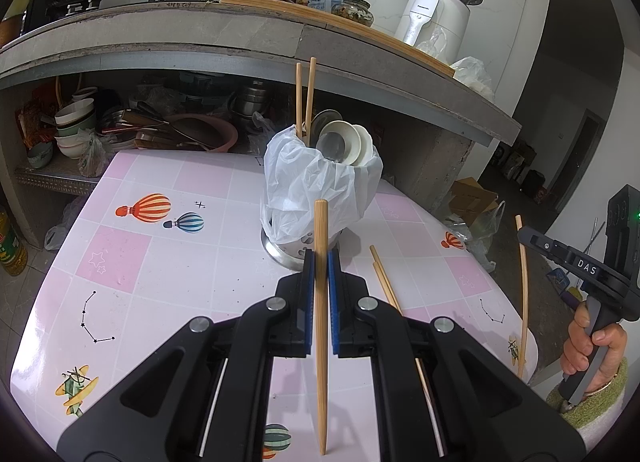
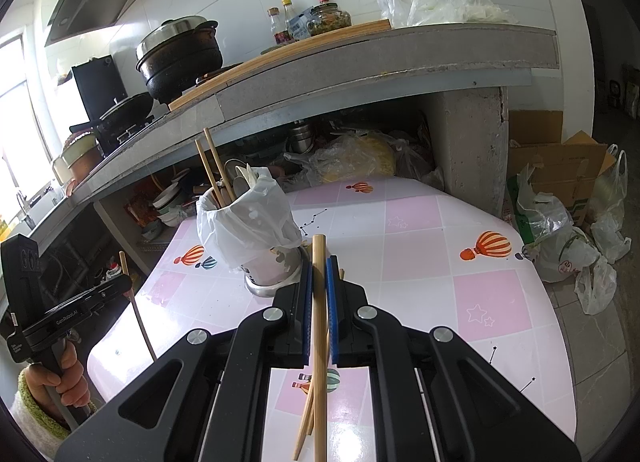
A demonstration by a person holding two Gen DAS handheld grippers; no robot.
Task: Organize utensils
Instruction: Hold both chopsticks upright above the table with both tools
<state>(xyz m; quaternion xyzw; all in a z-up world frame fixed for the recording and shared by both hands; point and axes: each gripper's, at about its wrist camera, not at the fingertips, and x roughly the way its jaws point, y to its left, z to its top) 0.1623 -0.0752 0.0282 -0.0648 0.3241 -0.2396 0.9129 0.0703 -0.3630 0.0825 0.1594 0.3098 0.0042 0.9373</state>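
Note:
My left gripper (image 1: pixel 320 258) is shut on a wooden chopstick (image 1: pixel 320 342) that stands nearly upright between the blue pads. Just behind it stands the utensil holder (image 1: pixel 320 186), a metal cup lined with a white plastic bag. It holds two upright chopsticks (image 1: pixel 306 98) and some spoons (image 1: pixel 346 140). Two loose chopsticks (image 1: pixel 384 282) lie on the table to the right. My right gripper (image 2: pixel 319 262) is shut on another chopstick (image 2: pixel 319 322), close in front of the holder (image 2: pixel 248 222). The loose chopsticks (image 2: pixel 305 418) lie beneath it. Each gripper shows in the other's view: right (image 1: pixel 523 234), left (image 2: pixel 125 282).
The table (image 1: pixel 160 262) has a pink-and-white cloth with balloon prints. A concrete counter (image 1: pixel 240 34) overhangs its far edge and carries pots, bottles and a white appliance (image 1: pixel 432 10). Bowls and pans fill the shelf below. A cardboard box (image 2: pixel 560 170) and plastic bags sit on the floor at right.

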